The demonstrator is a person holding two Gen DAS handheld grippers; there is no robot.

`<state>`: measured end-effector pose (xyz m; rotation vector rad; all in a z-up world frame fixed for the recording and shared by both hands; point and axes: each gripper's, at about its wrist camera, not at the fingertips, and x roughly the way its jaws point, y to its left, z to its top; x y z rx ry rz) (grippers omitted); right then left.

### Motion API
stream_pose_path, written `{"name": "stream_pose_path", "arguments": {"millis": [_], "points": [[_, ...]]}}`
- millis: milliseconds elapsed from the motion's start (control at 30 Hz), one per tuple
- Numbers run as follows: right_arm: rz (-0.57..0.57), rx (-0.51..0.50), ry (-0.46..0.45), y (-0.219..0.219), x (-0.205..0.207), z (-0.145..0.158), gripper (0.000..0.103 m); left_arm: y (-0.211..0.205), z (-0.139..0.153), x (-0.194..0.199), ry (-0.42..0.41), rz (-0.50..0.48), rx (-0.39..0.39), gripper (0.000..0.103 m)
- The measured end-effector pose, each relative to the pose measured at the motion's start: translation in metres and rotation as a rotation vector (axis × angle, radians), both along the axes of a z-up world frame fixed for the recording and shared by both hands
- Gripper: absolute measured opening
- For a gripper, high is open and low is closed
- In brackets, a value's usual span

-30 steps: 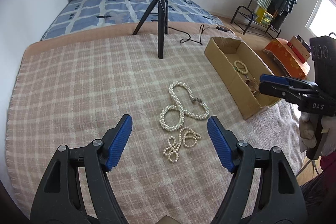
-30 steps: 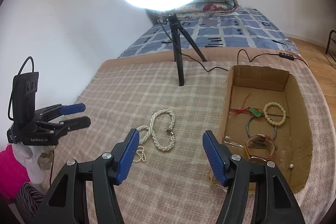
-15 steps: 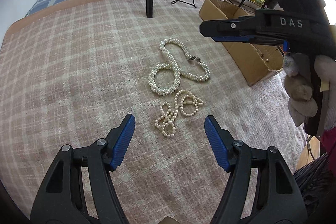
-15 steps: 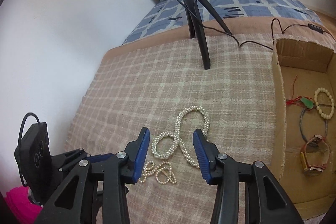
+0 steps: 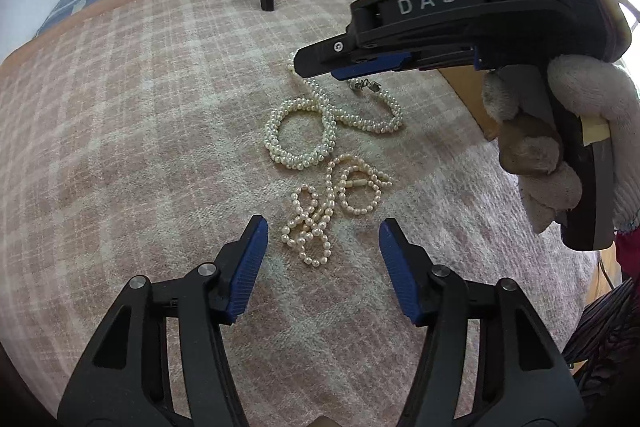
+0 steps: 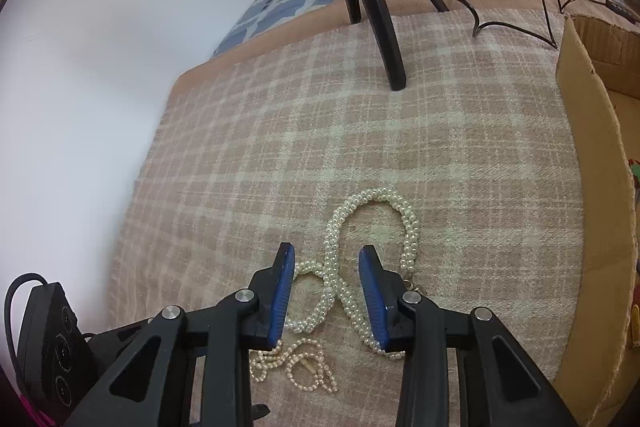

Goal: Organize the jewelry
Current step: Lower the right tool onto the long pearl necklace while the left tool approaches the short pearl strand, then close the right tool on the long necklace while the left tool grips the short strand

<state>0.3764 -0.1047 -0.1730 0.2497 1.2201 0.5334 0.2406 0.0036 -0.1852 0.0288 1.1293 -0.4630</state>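
Pearls lie between our half-closed right gripper's point(image 6: 327, 265) jaws, which have just been closing — tripod point(image 6: 380, 27) ahead, box point(image 6: 592, 187) right; left gripper point(image 5: 320, 231) open too, narrowing.

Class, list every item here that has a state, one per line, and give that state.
Left tool: open, jaws just closing, nothing between pads.
Right tool: open, closing around thick pearl necklace.
Thick pearl necklace: looped on blanket.
Thin pearl strand: tangled.
Cardboard box: open.
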Motion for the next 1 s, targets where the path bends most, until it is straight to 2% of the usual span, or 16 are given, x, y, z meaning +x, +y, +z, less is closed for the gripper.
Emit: {"name": "stream_pose_path", "arguments": {"millis": [100, 167, 300, 400, 600, 667, 867, 1000], "points": [[0.010, -0.017, 0.003, 0.006, 0.003, -0.005, 0.035, -0.003, -0.004, 0.003, 0.000, -0.006, 0.013, 0.060], [0.009, -0.025, 0.007, 0.008, 0.005, -0.010, 0.035, -0.004, -0.008, 0.005, 0.008, -0.007, 0.017, 0.054], [0.010, -0.036, 0.011, 0.013, 0.009, -0.017, 0.034, -0.007, -0.013, 0.007, 0.002, -0.017, 0.035, 0.053], [0.010, -0.042, 0.013, 0.016, 0.012, -0.021, 0.033, -0.009, -0.016, 0.008, -0.007, -0.013, 0.048, 0.047], [0.007, -0.069, 0.016, 0.025, 0.017, -0.026, 0.031, -0.008, -0.018, 0.008, -0.025, 0.007, 0.056, 0.027], [0.010, -0.096, 0.009, 0.029, 0.017, -0.027, 0.026, -0.005, -0.018, 0.009, -0.029, 0.020, 0.060, 0.016], [0.002, -0.135, -0.020, 0.037, 0.016, -0.028, 0.007, 0.000, -0.018, 0.008, -0.043, 0.039, 0.069, 0.007], [-0.017, -0.108, -0.038, 0.032, 0.010, -0.023, 0.006, 0.002, -0.013, 0.004, -0.040, 0.050, 0.058, 0.006]]}}
